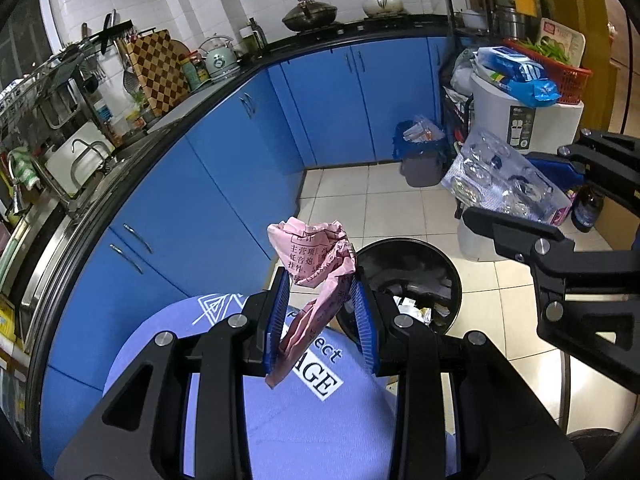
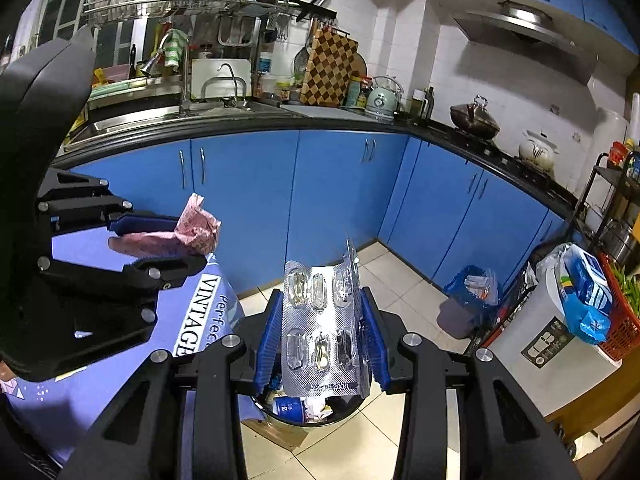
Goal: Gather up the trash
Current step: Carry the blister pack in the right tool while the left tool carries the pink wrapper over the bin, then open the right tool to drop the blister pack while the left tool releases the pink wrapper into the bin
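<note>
Purple cloth (image 1: 304,420), tiled floor (image 1: 400,208) beyond.

The left tool (image 1: 320,292) is clamped on a crumpled pink paper (image 1: 316,256) printed with dark characters; a strip of it hangs down between the blue pads (image 1: 279,312). Just beyond and right of the paper stands a black bin (image 1: 452,276) holding scraps, beside a lilac cloth (image 1: 280,420) with white lettering. At the right edge the right tool (image 1: 516,196) grips a clear blister pack (image 1: 504,180). Farther off, a grey bin (image 1: 422,168) with a blue liner stands on the tiled floor (image 1: 400,208) against blue cabinets (image 1: 240,168).
</note>
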A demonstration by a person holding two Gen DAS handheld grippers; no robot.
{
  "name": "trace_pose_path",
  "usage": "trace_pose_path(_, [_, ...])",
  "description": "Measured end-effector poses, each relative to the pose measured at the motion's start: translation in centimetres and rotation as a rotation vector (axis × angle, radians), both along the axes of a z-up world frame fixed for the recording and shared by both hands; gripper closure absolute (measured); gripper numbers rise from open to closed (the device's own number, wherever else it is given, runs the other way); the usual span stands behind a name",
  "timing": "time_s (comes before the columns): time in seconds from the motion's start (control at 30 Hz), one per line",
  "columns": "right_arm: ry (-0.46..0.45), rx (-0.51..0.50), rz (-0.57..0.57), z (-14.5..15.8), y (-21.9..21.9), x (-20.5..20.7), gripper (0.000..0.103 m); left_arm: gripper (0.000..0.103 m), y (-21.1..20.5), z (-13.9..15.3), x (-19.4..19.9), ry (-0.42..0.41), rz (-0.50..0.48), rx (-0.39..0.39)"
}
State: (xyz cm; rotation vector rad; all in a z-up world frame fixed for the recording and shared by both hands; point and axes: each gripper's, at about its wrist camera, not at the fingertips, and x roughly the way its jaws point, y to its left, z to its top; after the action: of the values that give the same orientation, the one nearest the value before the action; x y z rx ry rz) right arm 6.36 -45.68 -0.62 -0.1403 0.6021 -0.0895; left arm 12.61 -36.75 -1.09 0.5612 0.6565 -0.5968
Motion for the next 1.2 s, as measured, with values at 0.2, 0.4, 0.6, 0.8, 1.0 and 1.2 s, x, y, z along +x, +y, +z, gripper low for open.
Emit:
trace_pose_path(0.2, [0.027,0.012,-0.011,-1.0,-1.2,1.3,0.065,0.069,-1.3,-0.7,1.6,0.017,-0.009,0.011])
trace_pose_path(0.4, [0.044,0.027,-0.018,-1.6,-2.3,2.9,0.065,0.069,-2.8,-1.5,3.0,0.024,-0.019,0.025])
trace_pose_path(0.6, [0.068,0.06,-0.028,-2.7,-3.3,4.7,0.065,0.069,-4.2,-2.4,4.5,0.036,-0.024,0.04])
trace_pose_path(0.8, [0.093,0.08,-0.035,-3.8,-4.1,6.5,0.065,0.069,-4.9,-3.3,6.0,0.051,-0.016,0.048])
trace_pose_path(1.0, [0.109,0.104,-0.042,-4.6,-5.0,7.9,0.063,0.069,-5.4,-4.1,7.5,0.069,-0.004,0.056])
trace_pose_path(1.2, [0.082,0.128,-0.098,-4.9,-6.5,8.3,0.03,0.069,-6.1,-4.8,8.3,0.085,0.008,0.067])
